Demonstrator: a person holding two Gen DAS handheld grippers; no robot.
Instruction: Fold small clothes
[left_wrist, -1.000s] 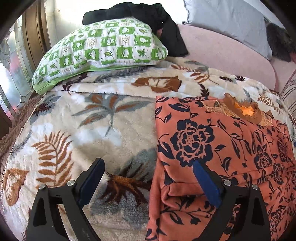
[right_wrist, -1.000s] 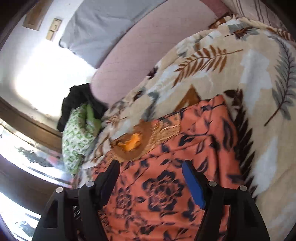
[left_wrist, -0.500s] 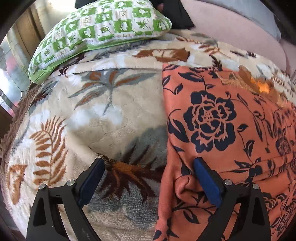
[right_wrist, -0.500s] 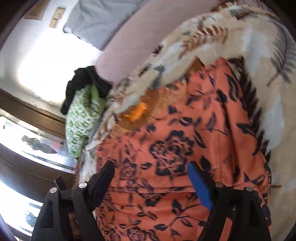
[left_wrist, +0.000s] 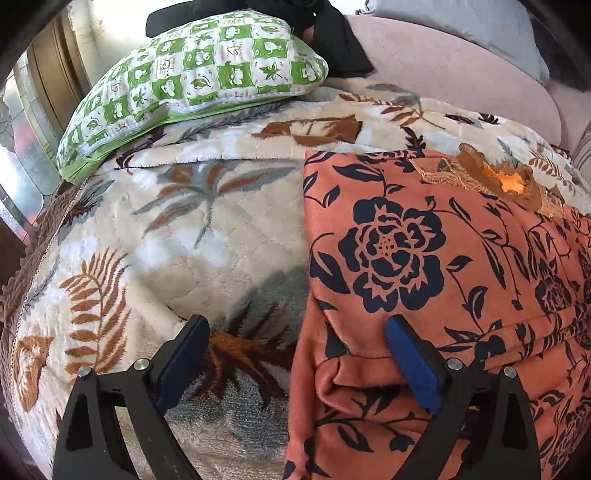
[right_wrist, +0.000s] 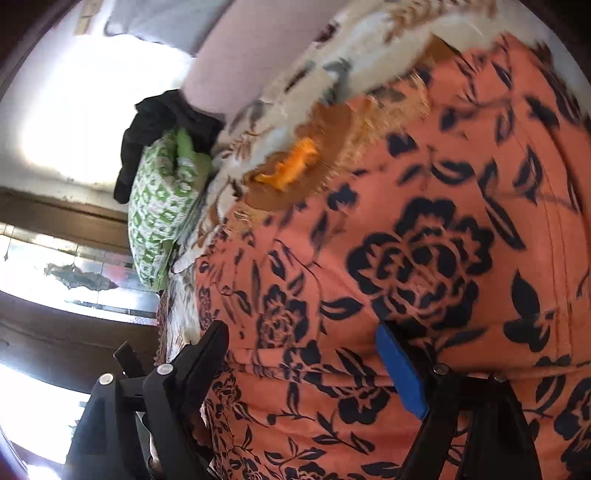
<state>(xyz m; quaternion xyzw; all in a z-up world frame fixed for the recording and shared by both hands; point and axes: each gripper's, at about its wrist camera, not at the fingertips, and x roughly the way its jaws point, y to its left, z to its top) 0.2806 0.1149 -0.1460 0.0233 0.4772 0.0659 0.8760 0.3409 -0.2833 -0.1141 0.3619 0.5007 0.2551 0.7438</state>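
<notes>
One garment (left_wrist: 443, 266), one pillow (left_wrist: 192, 77), one blanket (left_wrist: 177, 236), two grippers. Left gripper (left_wrist: 295, 350) is level, jaws spread, straddling the garment's left edge. Right gripper (right_wrist: 303, 354) is rolled sideways, jaws spread, just above the cloth. The garment (right_wrist: 424, 258), orange with dark flowers, lies flat on the blanket, near hem folded.

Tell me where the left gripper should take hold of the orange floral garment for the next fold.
Probably the near-left corner of the orange floral garment, where its folded hem forms a thick lip. Come in from the blanket side with the left gripper, open, straddling that edge.
</notes>
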